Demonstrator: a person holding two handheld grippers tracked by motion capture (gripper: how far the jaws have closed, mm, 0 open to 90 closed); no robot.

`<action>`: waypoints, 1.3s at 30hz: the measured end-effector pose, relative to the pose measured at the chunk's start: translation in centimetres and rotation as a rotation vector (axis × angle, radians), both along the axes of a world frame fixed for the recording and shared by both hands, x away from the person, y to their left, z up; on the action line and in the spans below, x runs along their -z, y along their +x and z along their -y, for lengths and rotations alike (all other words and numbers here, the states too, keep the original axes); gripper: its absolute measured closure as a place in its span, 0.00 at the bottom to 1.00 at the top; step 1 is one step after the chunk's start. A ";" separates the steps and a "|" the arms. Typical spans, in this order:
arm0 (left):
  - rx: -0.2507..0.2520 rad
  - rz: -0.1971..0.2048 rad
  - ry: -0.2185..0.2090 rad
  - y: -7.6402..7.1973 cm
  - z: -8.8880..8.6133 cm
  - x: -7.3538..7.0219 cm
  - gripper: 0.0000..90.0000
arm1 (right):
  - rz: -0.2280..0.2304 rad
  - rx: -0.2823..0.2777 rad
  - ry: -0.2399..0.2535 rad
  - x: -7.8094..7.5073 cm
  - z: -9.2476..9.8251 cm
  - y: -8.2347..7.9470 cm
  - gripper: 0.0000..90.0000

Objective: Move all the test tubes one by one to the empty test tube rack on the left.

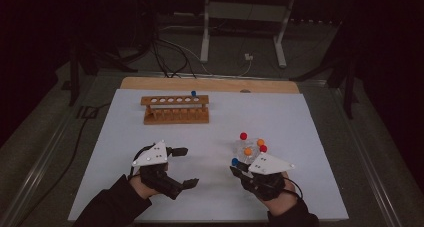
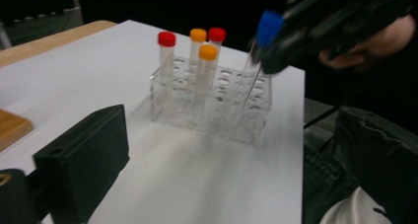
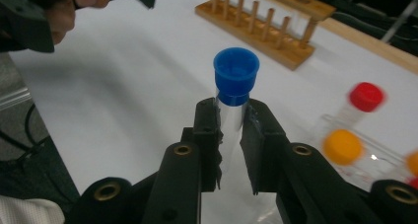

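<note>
Right tongs [image 3: 230, 135] clench a clear glass test tube with a blue cap [image 3: 235, 75] above the transparent plastic rack [image 2: 212, 103] on the white worktop [image 1: 210, 187]; left tongs [image 1: 184, 166] rest released nearby

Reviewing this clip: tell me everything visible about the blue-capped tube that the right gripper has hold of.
The blue-capped tube is a slim clear tube, glass or plastic by its look, closed by a flared blue cap. The right gripper is shut on it just below the cap, a black pad on each side. In the left gripper view it leans, its lower end among the holes at one end of the clear rack, so it is partly in or just above it. Its contents cannot be made out.
</note>
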State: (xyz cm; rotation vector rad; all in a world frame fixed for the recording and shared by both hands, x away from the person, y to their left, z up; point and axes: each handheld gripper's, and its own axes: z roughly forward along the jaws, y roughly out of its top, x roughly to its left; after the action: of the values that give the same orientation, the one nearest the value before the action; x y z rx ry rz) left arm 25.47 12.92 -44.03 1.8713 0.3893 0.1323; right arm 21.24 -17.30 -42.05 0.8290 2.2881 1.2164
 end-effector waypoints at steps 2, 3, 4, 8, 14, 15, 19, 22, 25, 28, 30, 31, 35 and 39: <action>0.013 0.004 -0.003 0.0 0.2 -0.2 0.04 | -0.012 -0.018 -0.005 0.4 -0.7 0.1 0.86; 0.016 0.008 -0.009 0.1 0.4 -0.4 0.05 | -0.014 -0.022 -0.007 0.5 -0.9 0.2 0.86; 0.024 0.005 -0.016 0.1 0.5 -0.5 0.06 | -0.021 -0.029 -0.011 0.7 -1.2 0.2 0.86; 0.048 0.008 -0.034 0.4 1.2 -0.9 0.12 | -0.033 -0.048 -0.011 1.0 -1.9 0.3 0.86; 0.080 0.027 -0.029 0.5 2.8 -1.1 0.20 | -0.035 -0.063 -0.010 1.1 -2.3 0.2 0.86; 0.085 0.028 -0.029 0.5 3.1 -1.2 0.21 | -0.038 -0.063 -0.009 1.1 -2.4 0.1 0.86; 0.094 0.037 -0.020 0.7 4.2 -1.1 0.29 | -0.040 -0.068 -0.011 1.2 -2.5 0.1 0.86; 0.099 0.044 -0.014 0.8 4.8 -1.1 0.42 | -0.042 -0.069 -0.009 1.2 -2.5 0.1 0.86; 0.105 0.055 0.002 1.0 5.3 -1.0 0.49 | -0.044 -0.069 -0.007 1.2 -2.5 0.1 0.86; 0.117 0.059 0.014 1.1 5.7 -0.9 0.57 | -0.046 -0.068 -0.008 1.2 -2.4 0.1 0.86; 0.123 0.063 0.023 1.0 6.0 -0.9 0.62 | -0.048 -0.068 -0.005 1.2 -2.4 0.1 0.85; 0.130 0.067 0.022 1.0 6.1 -0.9 0.64 | -0.048 -0.068 -0.006 1.2 -2.5 0.1 0.85; 0.149 0.078 0.026 0.9 6.3 -0.9 0.75 | -0.049 -0.067 -0.003 1.2 -2.4 0.1 0.85; 0.158 0.083 0.032 0.9 6.4 -0.9 0.80 | -0.048 -0.069 -0.002 1.1 -2.4 0.1 0.85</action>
State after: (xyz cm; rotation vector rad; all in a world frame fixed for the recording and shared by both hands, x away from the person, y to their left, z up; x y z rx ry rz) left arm 26.36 6.53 -43.11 1.9135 0.1819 0.1097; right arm 21.37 -14.90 -43.17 0.7931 2.3737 1.2361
